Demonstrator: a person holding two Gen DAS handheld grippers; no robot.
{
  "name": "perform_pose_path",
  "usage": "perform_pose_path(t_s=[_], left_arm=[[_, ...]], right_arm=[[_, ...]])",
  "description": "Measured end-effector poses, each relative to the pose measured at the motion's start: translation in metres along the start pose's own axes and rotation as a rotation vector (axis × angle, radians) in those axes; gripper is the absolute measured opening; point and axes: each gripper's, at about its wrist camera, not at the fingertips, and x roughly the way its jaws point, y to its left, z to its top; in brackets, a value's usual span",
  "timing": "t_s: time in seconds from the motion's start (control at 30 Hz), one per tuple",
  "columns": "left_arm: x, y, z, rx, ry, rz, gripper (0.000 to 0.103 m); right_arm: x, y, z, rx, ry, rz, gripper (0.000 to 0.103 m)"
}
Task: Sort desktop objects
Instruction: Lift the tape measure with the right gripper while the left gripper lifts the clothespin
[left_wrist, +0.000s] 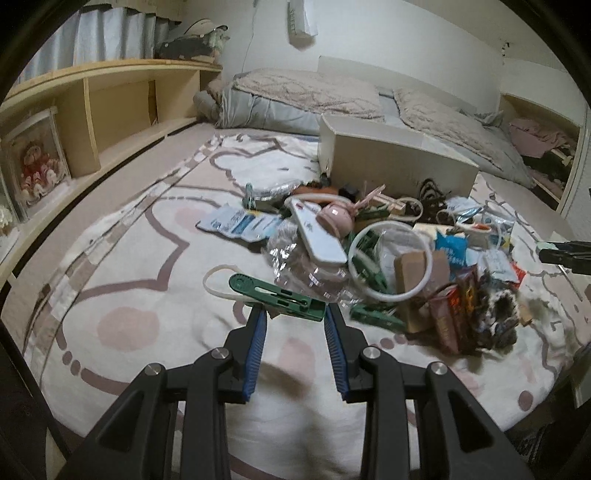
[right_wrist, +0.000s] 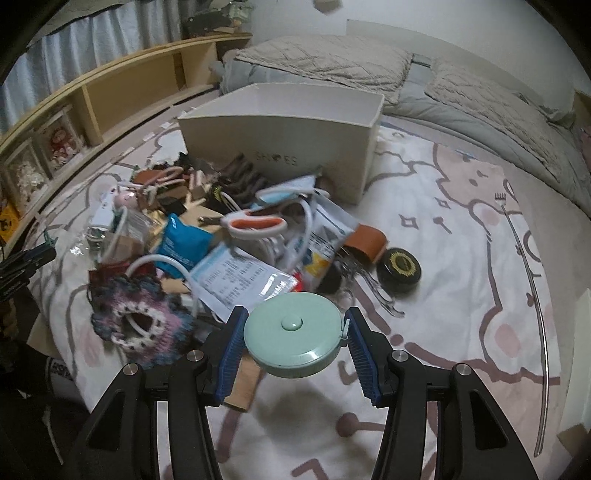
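Underneath, a patterned blanket (right_wrist: 461, 229) beside wooden shelving (left_wrist: 122, 96).

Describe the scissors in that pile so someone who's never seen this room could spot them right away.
Find the open cream box on the patterned rug. In the clutter just in front of it lie the scissors, on top of the heap. Only they have white handles with orange-lined loops.
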Motion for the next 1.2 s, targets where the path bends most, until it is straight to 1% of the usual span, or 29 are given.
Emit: perform_pose_path(t_s=[0.13, 0.33, 0.4, 0.57, 0.73, 0.97, 1.03, 1.2], left_arm=[[-0.007, -0.006, 0.008, 0.008, -0.024, -0.013, 0.032], [-0.017, -0.021, 0.020, 0.034, -0.054, -0.041, 0.032], [-0.019, -0.027, 0.026, 0.043, -0.062, -0.050, 0.032], [-0.026, -0.040, 0.037, 0.062, -0.082, -0.071, 0.032], [-0.034, -0.056, 0.053, 0.101, -0.107, -0.096, 0.032], [-0.042, -0.075, 0.082, 0.123, -0.133, -0.142, 0.032], [-0.045, -0.081, 0.091, 0.129, -0.143, -0.155, 0.032], [-0.048, -0.093, 0.114, 0.137, -0.164, -0.182, 0.032]], right_arm=[[-0.006, 0.008, 0.007, -0.006, -0.013, 0.028, 0.054], [-0.023, 0.019, 0.024, -0.010, -0.072, 0.053, 0.054], [-0.027, 0.023, 0.030, -0.013, -0.080, 0.071, 0.054], [-0.042, 0.035, 0.042, -0.044, -0.129, 0.084, 0.054], [-0.055, 0.044, 0.054, -0.041, -0.166, 0.095, 0.054], [-0.071, 0.051, 0.068, -0.031, -0.219, 0.103, 0.054], [-0.077, 0.051, 0.072, -0.021, -0.242, 0.103, 0.054], [-0.084, 0.046, 0.084, 0.019, -0.267, 0.093, 0.054]])
